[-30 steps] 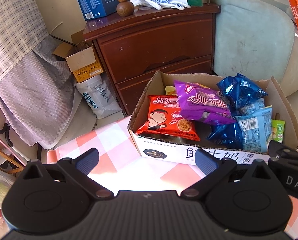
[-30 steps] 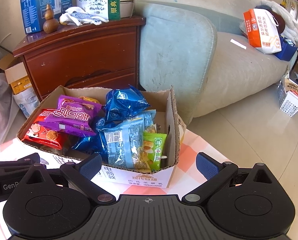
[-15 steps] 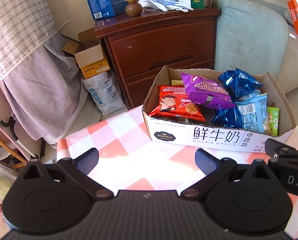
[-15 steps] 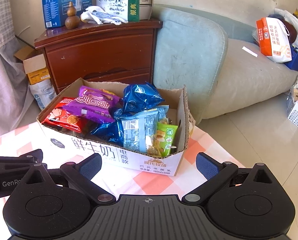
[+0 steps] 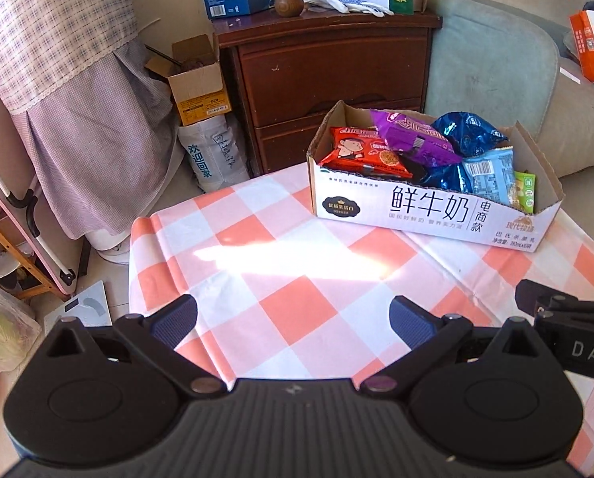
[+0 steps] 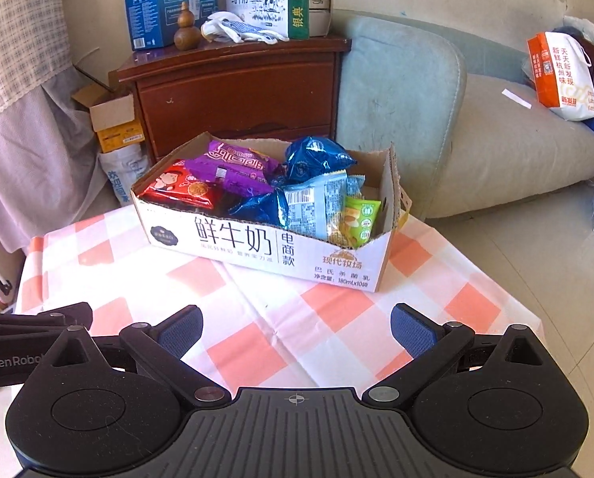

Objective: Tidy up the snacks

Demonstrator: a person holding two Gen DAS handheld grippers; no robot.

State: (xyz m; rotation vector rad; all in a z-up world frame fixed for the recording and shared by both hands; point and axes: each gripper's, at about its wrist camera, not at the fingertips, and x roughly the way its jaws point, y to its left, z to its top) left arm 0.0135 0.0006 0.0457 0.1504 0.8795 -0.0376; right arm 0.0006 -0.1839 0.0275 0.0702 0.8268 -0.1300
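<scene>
snack box (image 6: 257,239) printed "鲜牛奶", "180mLx10"

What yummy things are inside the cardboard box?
In the cardboard box: red packet, purple packet, blue bags, a green packet. Anything underneath them is hidden.

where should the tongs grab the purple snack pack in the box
Take the purple pack by its near crimped end, coming from above. It lies on top of the pile in the cardboard box, overlapping the red pack, so that edge looks free.
</scene>
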